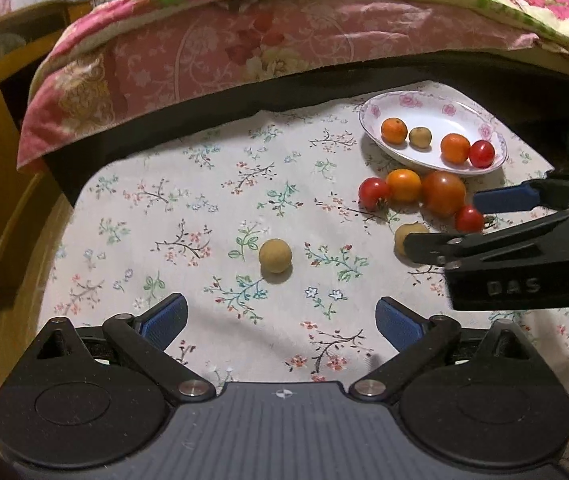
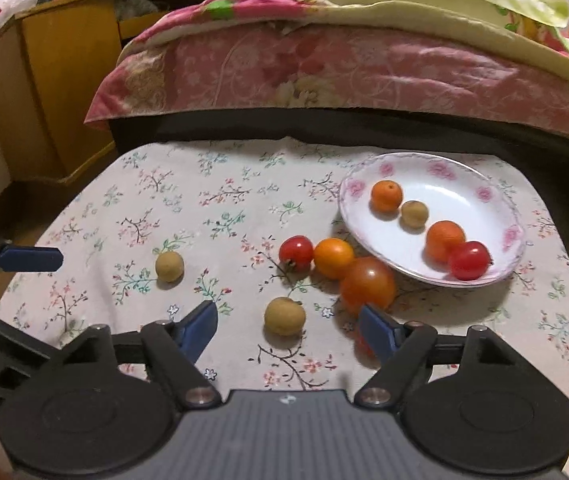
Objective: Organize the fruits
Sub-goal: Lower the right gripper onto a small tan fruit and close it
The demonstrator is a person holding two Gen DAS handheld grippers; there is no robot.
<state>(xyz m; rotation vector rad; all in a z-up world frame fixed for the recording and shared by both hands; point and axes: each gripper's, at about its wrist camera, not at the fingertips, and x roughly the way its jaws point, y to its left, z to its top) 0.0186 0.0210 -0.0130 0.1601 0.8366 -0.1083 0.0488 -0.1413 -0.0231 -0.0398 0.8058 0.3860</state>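
Note:
A white flowered plate (image 2: 496,196) (image 1: 420,104) holds two oranges, a tan fruit and a red tomato. On the cloth beside it lie a red tomato (image 2: 295,253), an orange fruit (image 2: 333,258) and a big orange-red tomato (image 2: 368,285). A tan fruit (image 2: 284,316) lies between my right gripper's (image 2: 289,328) open fingers. Another small red tomato (image 1: 469,219) is partly hidden behind the right finger. A second tan fruit (image 1: 275,255) (image 2: 169,266) lies ahead of my open, empty left gripper (image 1: 280,320). The right gripper also shows in the left wrist view (image 1: 450,220).
The fruits lie on a floral cloth (image 1: 204,200) over a low table. A bed with pink quilts (image 1: 284,40) runs along the far edge. A yellow wooden cabinet (image 2: 44,80) stands at the left.

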